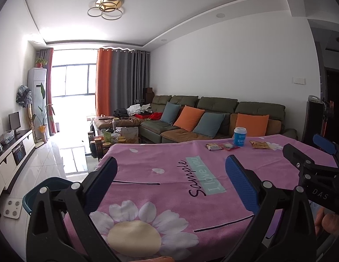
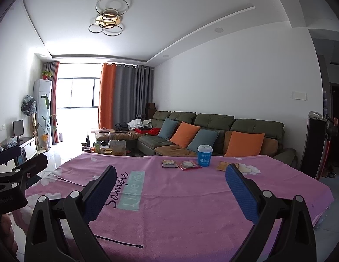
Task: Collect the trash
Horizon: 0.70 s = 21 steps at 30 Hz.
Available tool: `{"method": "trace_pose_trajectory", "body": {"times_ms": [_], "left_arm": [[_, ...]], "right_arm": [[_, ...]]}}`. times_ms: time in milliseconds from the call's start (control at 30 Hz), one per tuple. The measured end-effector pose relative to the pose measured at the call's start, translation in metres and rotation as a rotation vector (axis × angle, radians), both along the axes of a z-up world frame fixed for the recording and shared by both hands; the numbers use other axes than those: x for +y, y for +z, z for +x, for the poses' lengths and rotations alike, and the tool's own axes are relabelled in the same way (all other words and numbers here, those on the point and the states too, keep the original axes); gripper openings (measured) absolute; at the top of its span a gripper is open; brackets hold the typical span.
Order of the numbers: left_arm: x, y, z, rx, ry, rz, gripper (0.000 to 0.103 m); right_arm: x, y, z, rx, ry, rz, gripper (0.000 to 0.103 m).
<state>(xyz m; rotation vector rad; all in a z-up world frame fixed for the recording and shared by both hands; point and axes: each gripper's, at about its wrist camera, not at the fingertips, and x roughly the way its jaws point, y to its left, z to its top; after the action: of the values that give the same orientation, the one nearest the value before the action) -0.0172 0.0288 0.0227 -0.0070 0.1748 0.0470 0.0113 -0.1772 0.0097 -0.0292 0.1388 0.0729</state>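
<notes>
Trash sits in a row at the far edge of the table [image 2: 191, 207], which has a pink daisy-print cloth with "Sample / I love you" on it. Left to right in the right wrist view: brown-and-white wrapper [image 2: 169, 164], red wrapper [image 2: 189, 165], blue paper cup [image 2: 204, 155] with a white lid, upright, then orange-yellow wrapper [image 2: 224, 166], partly hidden behind the right finger pad. Cup is just behind the red wrapper; can't tell if they touch.

Left gripper [image 1: 171, 187] hovers over the near end of the table, jaws spread wide, nothing between them. Right gripper [image 2: 170, 194] likewise: wide apart, empty, aimed toward the trash row. Each gripper shows at the edge of the other's view, and both are well apart from the trash.

A blue-rimmed container [image 1: 47, 187], possibly a bin, sits off the table's near-left corner, mostly blocked by the left gripper. Green sofa [image 2: 213, 135] with orange and blue cushions behind the table.
</notes>
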Motion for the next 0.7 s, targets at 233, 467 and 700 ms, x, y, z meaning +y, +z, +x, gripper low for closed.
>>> {"method": "trace_pose_trajectory", "body": {"times_ms": [233,467,700], "left_arm": [[0.0016,0.0008,-0.0018,-0.002,0.004,-0.004,0.097],[0.0017,0.0025,-0.0027,-0.007,0.010,-0.008,0.097],[0.0025,0.0021,-0.0038,-0.009,0.013,-0.009,0.097]], "right_arm": [[0.0048,0.0016,0.0006,-0.001,0.005,-0.008,0.096],[0.0062,0.0017,0.0007,0.003,0.007,-0.011,0.096],[0.0063,0.0022,-0.0005,0.003,0.007,-0.014,0.096]]}}
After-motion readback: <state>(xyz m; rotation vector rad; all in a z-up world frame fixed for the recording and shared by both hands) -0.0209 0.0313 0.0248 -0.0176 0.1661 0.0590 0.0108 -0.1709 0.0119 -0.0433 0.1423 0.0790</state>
